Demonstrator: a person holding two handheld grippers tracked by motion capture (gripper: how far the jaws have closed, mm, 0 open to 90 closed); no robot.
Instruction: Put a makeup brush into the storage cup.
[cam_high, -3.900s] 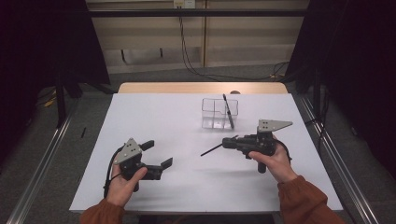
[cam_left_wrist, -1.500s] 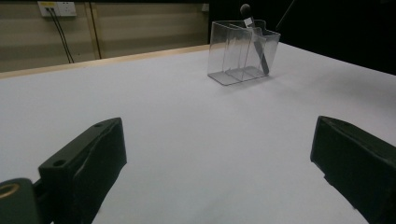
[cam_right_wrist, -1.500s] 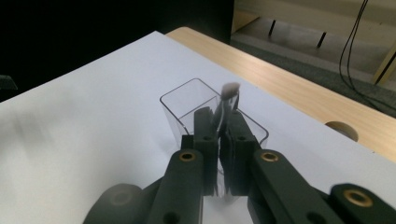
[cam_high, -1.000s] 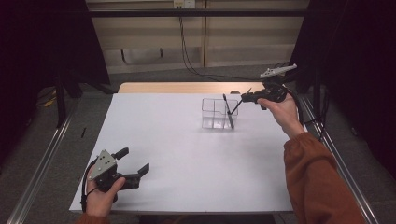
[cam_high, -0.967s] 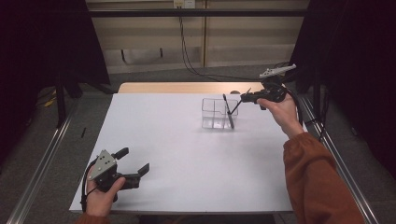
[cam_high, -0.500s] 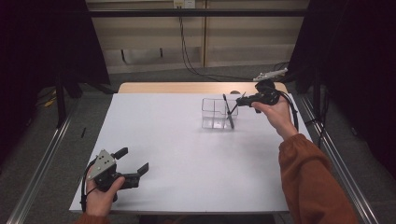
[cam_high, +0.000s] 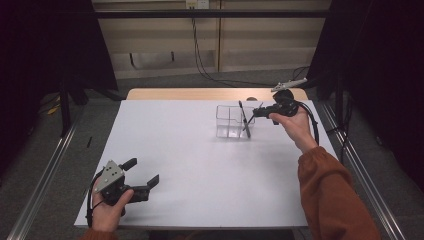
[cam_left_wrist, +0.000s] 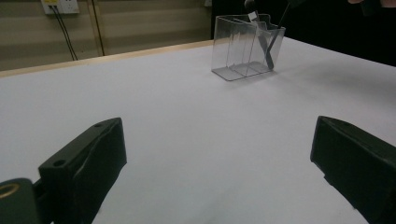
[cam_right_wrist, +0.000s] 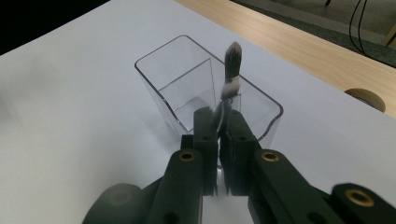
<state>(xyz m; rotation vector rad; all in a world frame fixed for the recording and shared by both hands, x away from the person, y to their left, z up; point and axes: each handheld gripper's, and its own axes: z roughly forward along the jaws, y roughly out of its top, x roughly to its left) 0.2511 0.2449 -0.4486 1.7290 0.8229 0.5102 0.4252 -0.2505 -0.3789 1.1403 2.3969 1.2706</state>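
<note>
Holding a slim black brush (cam_high: 243, 118) over a clear divided organizer (cam_high: 233, 121) at the far right of the white desk (cam_high: 200, 165), right gripper (cam_high: 260, 111) raised off the surface, fingers (cam_right_wrist: 205, 135) pressed together on the brush's handle. Standing tilted in the organizer's right-hand compartment, lower end down inside, upper end leaning out above the rim. Seen from the right gripper view: dark bristle tip (cam_right_wrist: 233, 55) with a pale band beneath it, rising just beyond the closed fingers, above the organizer (cam_right_wrist: 168, 88). Beyond the organizer, a strip of bare wood edge (cam_high: 210, 93) with a round hole (cam_right_wrist: 366, 99) near the right.

Resting low at the near left corner of the desk, left gripper (cam_high: 142, 176), well apart from the organizer, fingers (cam_left_wrist: 88, 158) spread wide with nothing between them. In the left gripper view, organizer (cam_left_wrist: 245, 46) far ahead with the brush (cam_left_wrist: 267, 44) leaning inside its right end.
</note>
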